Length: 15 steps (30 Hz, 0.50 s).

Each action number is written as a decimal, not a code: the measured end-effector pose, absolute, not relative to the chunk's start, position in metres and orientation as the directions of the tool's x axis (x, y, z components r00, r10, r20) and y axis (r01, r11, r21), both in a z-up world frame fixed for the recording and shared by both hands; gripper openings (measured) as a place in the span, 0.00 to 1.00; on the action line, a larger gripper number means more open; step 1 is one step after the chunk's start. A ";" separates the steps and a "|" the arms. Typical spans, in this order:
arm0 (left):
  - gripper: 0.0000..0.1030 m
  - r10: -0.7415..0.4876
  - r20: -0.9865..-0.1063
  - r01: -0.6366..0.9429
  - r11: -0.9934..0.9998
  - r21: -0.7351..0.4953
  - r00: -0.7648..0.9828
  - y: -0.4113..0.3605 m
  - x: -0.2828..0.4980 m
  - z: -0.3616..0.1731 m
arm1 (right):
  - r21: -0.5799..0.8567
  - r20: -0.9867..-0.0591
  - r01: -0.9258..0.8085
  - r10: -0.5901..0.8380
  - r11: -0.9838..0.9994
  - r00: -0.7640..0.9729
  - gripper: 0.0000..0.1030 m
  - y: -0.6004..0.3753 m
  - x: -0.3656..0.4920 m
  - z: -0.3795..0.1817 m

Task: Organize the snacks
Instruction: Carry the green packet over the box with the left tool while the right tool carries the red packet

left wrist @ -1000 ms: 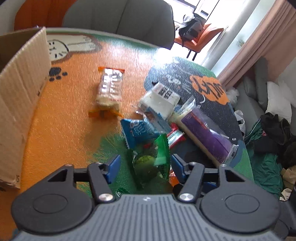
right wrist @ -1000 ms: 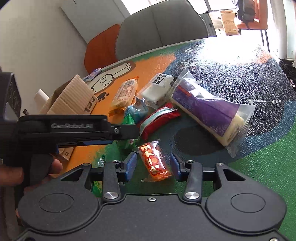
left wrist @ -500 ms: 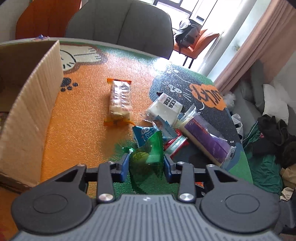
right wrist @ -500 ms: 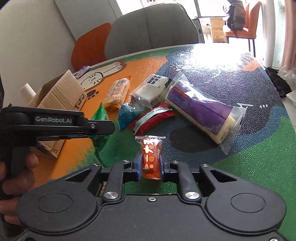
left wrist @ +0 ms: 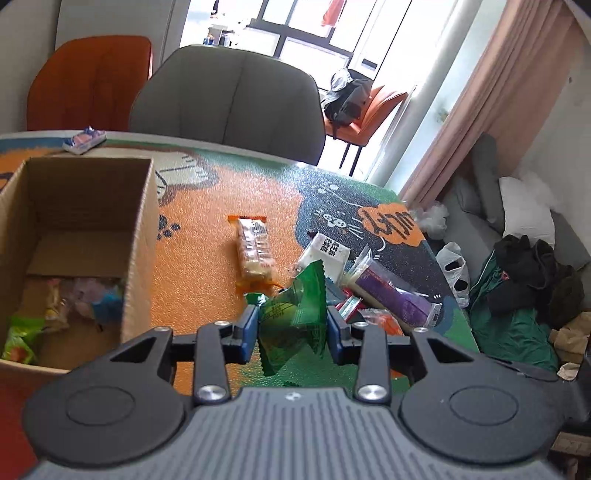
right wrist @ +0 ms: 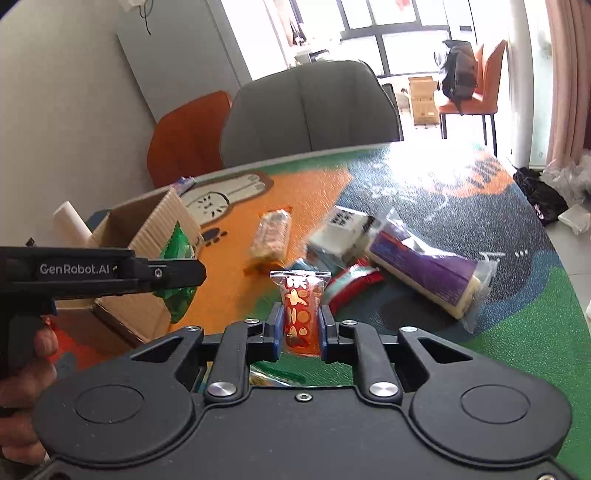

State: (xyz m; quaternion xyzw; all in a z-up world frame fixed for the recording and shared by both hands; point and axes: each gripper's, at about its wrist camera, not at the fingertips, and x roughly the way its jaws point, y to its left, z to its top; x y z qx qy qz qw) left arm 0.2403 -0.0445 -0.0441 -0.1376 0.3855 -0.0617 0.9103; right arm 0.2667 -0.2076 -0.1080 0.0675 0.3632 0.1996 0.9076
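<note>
I hold 2 snacks above the table, my left gripper [left wrist: 291,328] clamping a green packet [left wrist: 293,317] and my right gripper [right wrist: 300,330] a red packet [right wrist: 301,314], so I judge both go next into the cardboard box [left wrist: 140,236].

Daylight is pouring through tall dark-framed windows [right wrist: 399,22], glaring off the far side of the desk [right wrist: 436,173] with its cartoon-patterned cover. A grey chair [left wrist: 229,96] and an orange chair [left wrist: 88,81] are standing behind it. Pink curtains [left wrist: 491,96] are hanging at the right, above clothes [left wrist: 524,280] lying piled there.
</note>
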 end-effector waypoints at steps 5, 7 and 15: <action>0.36 -0.215 -0.665 0.017 0.956 -0.292 0.715 -0.028 0.226 -0.028 | 0.277 -0.599 -0.338 0.437 0.899 0.671 0.16 -0.187 0.263 -0.096; 0.36 -0.207 -0.657 0.014 0.958 -0.287 0.725 -0.022 0.221 -0.023 | 0.277 -0.589 -0.351 0.447 0.894 0.674 0.16 -0.177 0.262 -0.091; 0.36 -0.177 -0.636 -0.028 0.954 -0.298 0.751 0.010 0.209 -0.011 | 0.253 -0.575 -0.395 0.466 0.883 0.672 0.16 -0.143 0.257 -0.075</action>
